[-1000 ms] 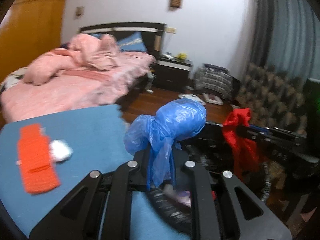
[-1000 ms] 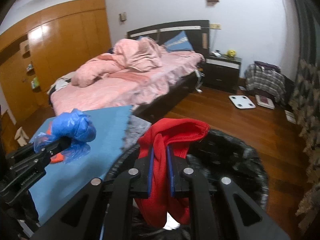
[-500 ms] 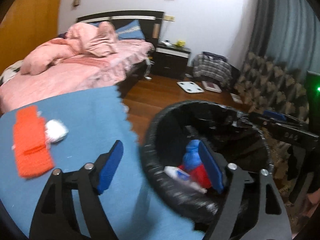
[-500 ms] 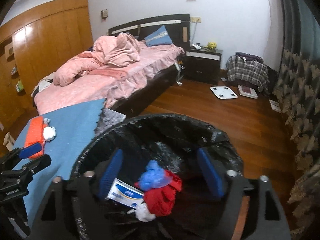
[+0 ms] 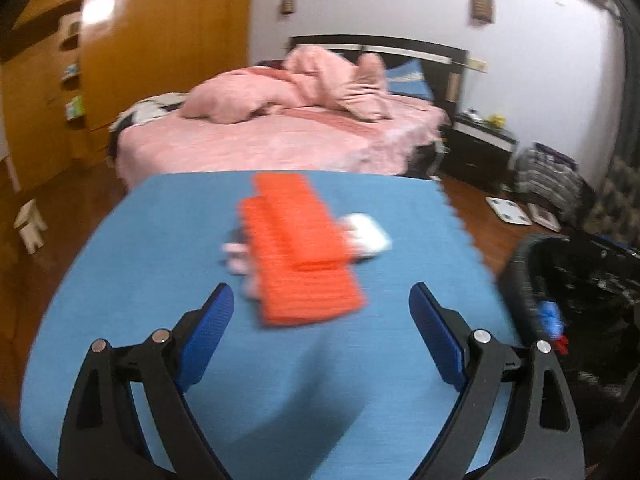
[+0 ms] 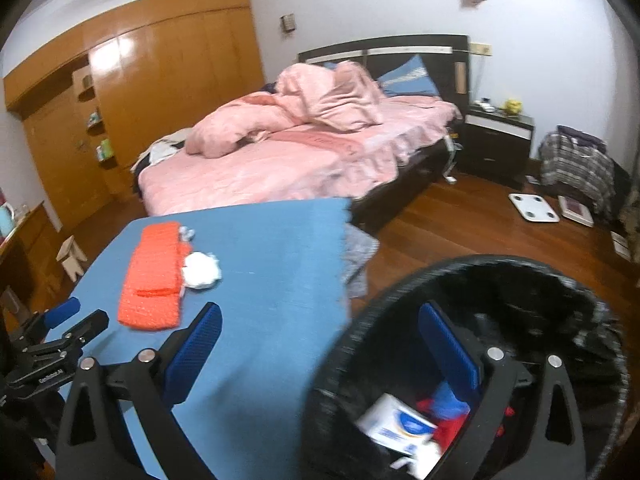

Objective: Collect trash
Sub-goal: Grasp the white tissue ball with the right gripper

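My left claw (image 5: 322,316) hangs over the blue counter (image 5: 168,240), its jaws spread wide and holding nothing; they have just been opening, and only bare counter shows between them. Just ahead of it on the counter lies a folded orange knitted cloth (image 5: 298,248), blurred in this view. A crumpled white wad (image 5: 366,234) touches the cloth's right edge, and some pale scraps (image 5: 238,258) peek out along its left edge; I cannot tell what they are.

My right claw (image 6: 320,340) is also wide open and empty, its jaws having just been opening too. Its left finger sits over the counter's near corner, while its right finger sits over the black-lined trash bin (image 6: 360,320). The bin stands just beside the counter's right edge. Inside the bin lie a white and blue carton (image 6: 394,424), a blue plastic bag (image 6: 450,400), something red (image 6: 430,406) and a small white wad (image 6: 424,454), all piled together at the bottom.

From the right claw's view, the left claw shows at the lower left, near the orange cloth. Beyond the counter stands a bed (image 6: 280,168) with rumpled pink bedding, and a wooden wardrobe wall (image 6: 160,72) behind it.
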`<state>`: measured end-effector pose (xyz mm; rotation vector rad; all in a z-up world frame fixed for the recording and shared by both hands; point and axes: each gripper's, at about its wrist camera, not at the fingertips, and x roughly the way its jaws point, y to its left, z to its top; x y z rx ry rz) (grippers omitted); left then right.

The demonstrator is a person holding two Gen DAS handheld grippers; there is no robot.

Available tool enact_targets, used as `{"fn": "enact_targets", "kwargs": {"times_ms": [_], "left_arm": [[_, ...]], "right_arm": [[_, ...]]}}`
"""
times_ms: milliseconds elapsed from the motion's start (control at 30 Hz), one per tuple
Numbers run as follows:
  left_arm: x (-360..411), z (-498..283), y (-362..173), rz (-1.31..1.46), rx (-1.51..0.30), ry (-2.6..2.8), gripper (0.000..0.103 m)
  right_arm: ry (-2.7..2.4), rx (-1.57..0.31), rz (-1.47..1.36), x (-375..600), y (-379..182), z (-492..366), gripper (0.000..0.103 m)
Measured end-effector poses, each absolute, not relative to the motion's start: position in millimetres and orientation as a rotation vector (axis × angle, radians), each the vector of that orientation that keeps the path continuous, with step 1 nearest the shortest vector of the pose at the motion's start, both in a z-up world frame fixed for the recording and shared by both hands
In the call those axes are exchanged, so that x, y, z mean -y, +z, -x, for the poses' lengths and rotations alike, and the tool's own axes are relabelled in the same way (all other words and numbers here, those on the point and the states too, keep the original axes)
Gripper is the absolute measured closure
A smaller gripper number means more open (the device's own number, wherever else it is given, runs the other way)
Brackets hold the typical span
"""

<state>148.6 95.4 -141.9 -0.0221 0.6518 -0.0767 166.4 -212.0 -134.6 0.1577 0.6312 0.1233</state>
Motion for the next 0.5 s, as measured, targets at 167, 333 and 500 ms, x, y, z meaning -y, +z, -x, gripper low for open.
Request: {"fn": "enact_targets", "kwargs": {"times_ms": [167,333,500], "left_arm": [[-137.1,-163.4,-151.5,0.032,-0.662,0.028,0.016],[-169.1,-182.4,-160.8,0.026,-0.663,0.097,0.016],[-186.1,-205.5,-165.6,0.039,-0.665,0.134,0.016]], "right_arm": [[0.158,-0.642,-0.138,170.8,-145.6,-195.8,0.006],[0.175,-0.654,-0.1,140.3,-158.8,-226.8,0.006],[0.189,-0.662,-0.068,115.2,-171.8,-252.8,0.007]]}}
